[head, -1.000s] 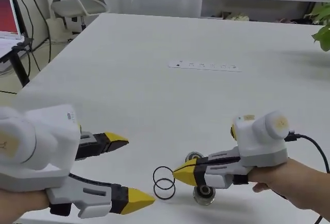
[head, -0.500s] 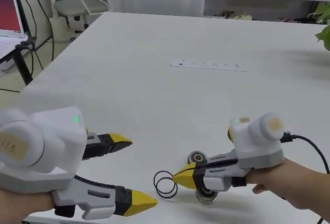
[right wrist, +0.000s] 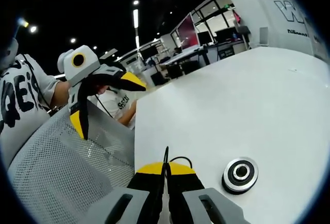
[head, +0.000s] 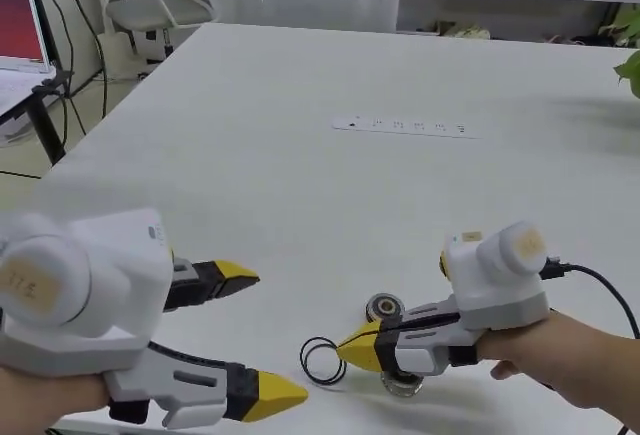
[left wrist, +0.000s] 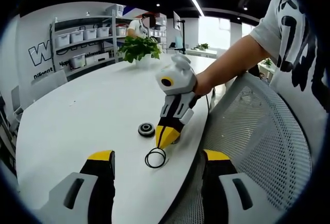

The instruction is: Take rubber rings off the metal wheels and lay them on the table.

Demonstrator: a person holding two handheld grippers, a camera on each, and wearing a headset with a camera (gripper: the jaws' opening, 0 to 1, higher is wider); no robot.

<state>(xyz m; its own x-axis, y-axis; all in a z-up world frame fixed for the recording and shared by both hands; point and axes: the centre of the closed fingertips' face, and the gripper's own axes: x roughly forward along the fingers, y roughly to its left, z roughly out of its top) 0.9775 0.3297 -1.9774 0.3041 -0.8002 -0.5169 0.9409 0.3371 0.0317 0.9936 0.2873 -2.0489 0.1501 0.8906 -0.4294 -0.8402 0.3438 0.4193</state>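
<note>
Black thin rubber ring (head: 303,360) is clamped in our right gripper's (head: 343,348) jaws above the white tabletop (head: 300,185); our left gripper's (head: 275,335) jaws stand apart.

Rubber rings (head: 322,361): thin black loops, overlapped, flat on table (head: 300,155).
Metal wheel (head: 384,307): lying flat, near rings.

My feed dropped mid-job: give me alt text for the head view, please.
The right gripper, fingers shut, points at black rubber rings lying on the white table, with one metal wheel beyond it and a second wheel under it. The left gripper hovers open at lower left.
</note>
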